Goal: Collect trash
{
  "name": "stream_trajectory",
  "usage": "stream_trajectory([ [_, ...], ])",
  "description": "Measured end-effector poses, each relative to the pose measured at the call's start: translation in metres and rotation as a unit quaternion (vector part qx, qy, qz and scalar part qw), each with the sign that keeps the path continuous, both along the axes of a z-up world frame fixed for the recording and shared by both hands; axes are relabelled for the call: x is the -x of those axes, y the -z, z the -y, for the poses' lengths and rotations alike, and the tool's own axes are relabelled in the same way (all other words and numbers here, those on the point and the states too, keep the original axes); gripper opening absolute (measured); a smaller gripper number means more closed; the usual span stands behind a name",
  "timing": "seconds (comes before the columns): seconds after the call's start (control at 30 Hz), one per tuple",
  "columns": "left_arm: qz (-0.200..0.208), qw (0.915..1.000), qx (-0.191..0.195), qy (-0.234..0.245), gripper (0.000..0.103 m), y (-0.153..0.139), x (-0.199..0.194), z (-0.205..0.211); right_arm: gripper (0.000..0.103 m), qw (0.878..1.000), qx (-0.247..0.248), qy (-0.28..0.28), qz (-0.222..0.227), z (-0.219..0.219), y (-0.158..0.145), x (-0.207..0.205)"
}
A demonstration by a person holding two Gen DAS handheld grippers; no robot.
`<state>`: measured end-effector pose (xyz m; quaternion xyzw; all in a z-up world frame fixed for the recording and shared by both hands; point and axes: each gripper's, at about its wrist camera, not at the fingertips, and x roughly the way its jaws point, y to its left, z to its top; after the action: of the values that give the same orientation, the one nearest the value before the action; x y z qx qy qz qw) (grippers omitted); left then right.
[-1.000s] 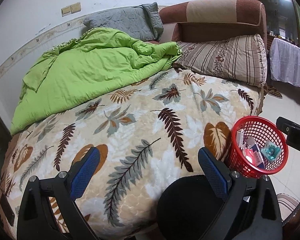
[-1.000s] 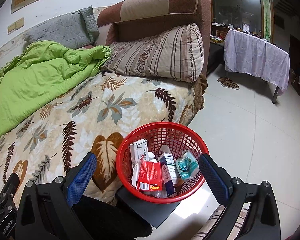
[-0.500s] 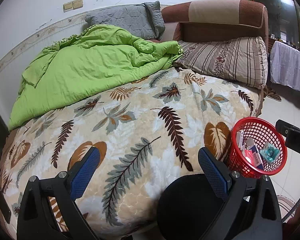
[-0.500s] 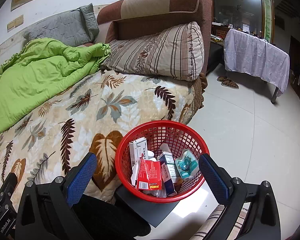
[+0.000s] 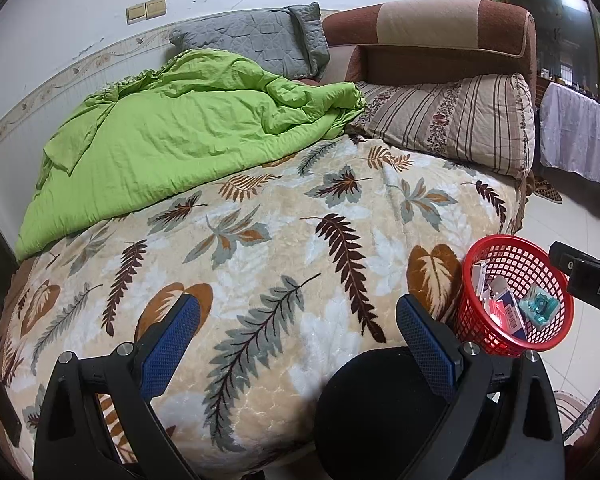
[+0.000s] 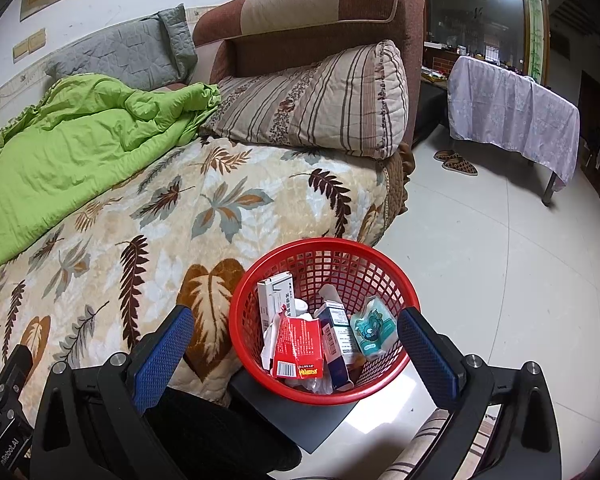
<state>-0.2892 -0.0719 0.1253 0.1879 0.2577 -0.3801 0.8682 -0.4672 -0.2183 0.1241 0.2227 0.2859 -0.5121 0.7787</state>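
Observation:
A red mesh basket (image 6: 380,258) stands on a dark stool beside the bed, and it shows at the right of the left wrist view as the basket (image 5: 500,246). Inside lie a red carton (image 6: 298,346), a white box (image 6: 276,294), a dark blue box (image 6: 336,338) and a teal packet (image 6: 372,330). My right gripper (image 6: 296,342) hovers open just above and in front of the basket, nothing held. My left gripper (image 5: 298,334) is open over the leaf-patterned blanket (image 5: 260,240), empty.
A green quilt (image 5: 172,136) lies bunched at the bed's far left, with a grey pillow (image 5: 256,42) and a striped pillow (image 5: 452,124) by the brown headboard (image 5: 440,32). A cloth-covered table (image 6: 512,116) and slippers (image 6: 456,162) sit on the tiled floor.
Both grippers have drawn back slightly, so the bed and basket sit a little farther off. The jaws stay open and the basket's contents are unchanged.

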Motion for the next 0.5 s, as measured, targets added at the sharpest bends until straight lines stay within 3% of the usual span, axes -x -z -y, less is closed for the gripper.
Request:
stream_trajectory([
  [0.5, 0.000, 1.0000, 0.001, -0.001, 0.098, 0.0010, -0.0002, 0.0009, 0.103, 1.000, -0.001, 0.000, -0.001, 0.0001, 0.0025, 0.0007],
])
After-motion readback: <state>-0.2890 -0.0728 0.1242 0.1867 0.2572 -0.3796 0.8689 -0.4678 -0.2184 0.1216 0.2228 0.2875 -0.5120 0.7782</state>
